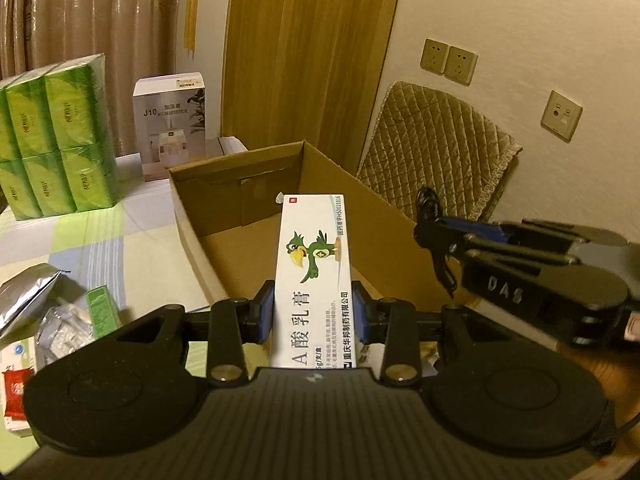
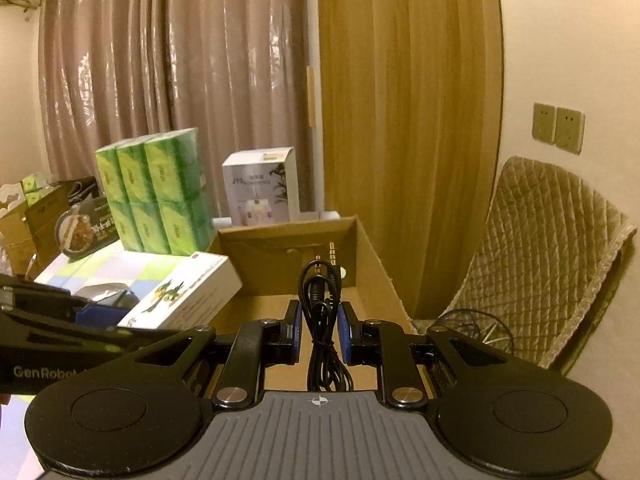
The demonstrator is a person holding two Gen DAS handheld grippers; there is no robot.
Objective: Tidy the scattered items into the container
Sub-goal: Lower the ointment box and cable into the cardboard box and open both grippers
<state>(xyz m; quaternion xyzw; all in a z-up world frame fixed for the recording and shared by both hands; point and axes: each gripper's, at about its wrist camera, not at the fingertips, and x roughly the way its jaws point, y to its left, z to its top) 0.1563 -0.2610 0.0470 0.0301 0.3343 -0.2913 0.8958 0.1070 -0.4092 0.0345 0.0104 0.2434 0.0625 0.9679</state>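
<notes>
Here, at the far left of the left wrist view, loose items lie on the checked tablecloth (image 1: 120, 236): a red-and-white packet (image 1: 16, 394), a silver foil pouch (image 1: 26, 296), a clear blister pack (image 1: 66, 330) and a small green box (image 1: 102, 306), all close together. Behind them stands a block of green tissue packs (image 1: 56, 136), and beside it a white humidifier box (image 1: 172, 124). Next comes the open cardboard box (image 1: 200, 236), its inside bare where it shows. The left gripper (image 1: 313, 312) is clamped on a long white ointment box (image 1: 314, 264) with a green bird printed on it; the blue pads press its two long sides, and its far end reaches over the cardboard box's opening. To the right, the right gripper (image 1: 430, 236) hangs over the carton's right wall, pinching a coiled black audio cable (image 2: 322, 316); in the right wrist view the cable sits upright between the narrowed pads, its plugs pointing up over the carton. A quilted cushion (image 1: 436, 148) leans against the wall farthest right.
</notes>
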